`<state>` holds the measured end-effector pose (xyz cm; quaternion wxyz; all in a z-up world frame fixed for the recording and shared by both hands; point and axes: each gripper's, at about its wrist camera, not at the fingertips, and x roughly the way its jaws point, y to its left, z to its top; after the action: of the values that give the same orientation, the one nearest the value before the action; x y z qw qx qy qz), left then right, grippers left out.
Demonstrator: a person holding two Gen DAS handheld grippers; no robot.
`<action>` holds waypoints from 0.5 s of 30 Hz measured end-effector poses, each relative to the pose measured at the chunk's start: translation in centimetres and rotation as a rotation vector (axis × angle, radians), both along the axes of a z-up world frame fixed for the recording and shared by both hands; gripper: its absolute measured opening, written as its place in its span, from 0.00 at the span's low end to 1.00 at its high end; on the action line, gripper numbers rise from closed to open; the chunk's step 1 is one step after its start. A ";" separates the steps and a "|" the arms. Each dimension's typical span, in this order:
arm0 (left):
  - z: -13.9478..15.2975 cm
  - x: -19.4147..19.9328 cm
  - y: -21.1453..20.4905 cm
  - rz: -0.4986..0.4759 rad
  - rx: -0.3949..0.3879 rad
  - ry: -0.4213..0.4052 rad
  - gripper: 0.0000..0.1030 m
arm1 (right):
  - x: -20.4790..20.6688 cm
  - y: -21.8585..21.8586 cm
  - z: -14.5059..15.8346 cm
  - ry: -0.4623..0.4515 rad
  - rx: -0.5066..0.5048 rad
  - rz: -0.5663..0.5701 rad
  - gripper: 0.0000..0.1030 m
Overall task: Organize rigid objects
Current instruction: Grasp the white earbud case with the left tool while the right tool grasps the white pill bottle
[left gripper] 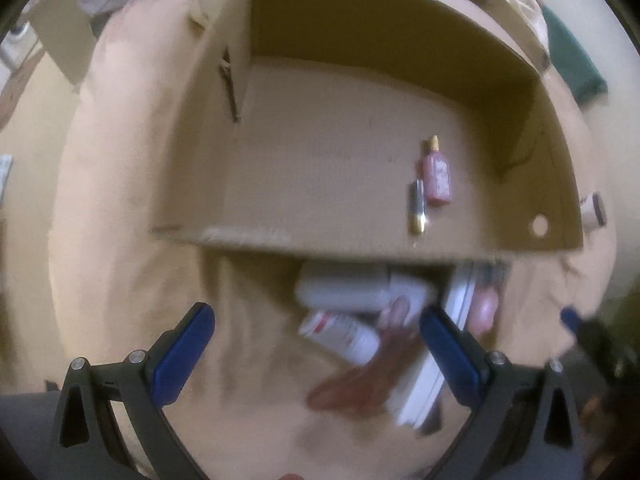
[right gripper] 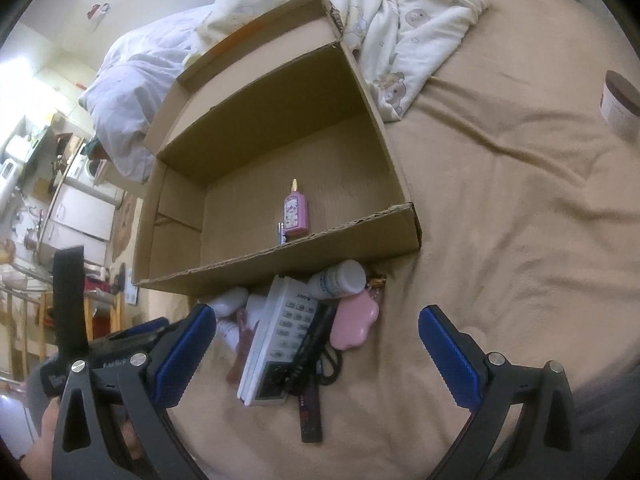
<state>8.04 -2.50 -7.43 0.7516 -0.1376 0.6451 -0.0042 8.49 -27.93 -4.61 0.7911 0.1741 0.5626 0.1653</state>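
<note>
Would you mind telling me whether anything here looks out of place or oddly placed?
Yes: a brown-lidded jar sits alone on the bedspread, far right of the cardboard box, apart from the pile by the box's near wall. Only the pink bottle and a slim tube lie inside.

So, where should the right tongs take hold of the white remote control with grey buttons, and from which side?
Probably at the near end of the white remote control with grey buttons, coming from above, pads across its narrow width. It lies flat and long on the beige blanket; a black cable crosses its right edge, so the lower end looks freest. The right tongs are open.
</note>
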 end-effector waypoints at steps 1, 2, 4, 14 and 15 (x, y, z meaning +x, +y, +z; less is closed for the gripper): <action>-0.3 0.3 0.0 0.013 -0.015 0.010 0.98 | 0.0 0.0 -0.1 0.002 0.003 0.000 1.00; -0.8 0.6 -0.2 0.026 -0.038 0.021 0.97 | 0.0 0.0 -0.1 0.006 0.006 0.000 1.00; -1.5 1.1 -0.4 0.037 -0.047 0.036 0.92 | -0.1 -0.1 -0.2 0.010 0.008 -0.001 1.00; -2.8 2.0 0.1 0.065 -0.110 0.056 0.50 | 0.2 0.2 -0.3 0.024 0.014 0.008 1.00; -2.6 1.8 0.1 0.052 -0.094 0.054 0.50 | 0.2 0.2 -0.3 0.024 0.011 0.010 1.00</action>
<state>9.86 -2.41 -10.02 0.7265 -0.1896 0.6604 -0.0114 8.72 -27.72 -4.96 0.7826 0.1776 0.5719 0.1701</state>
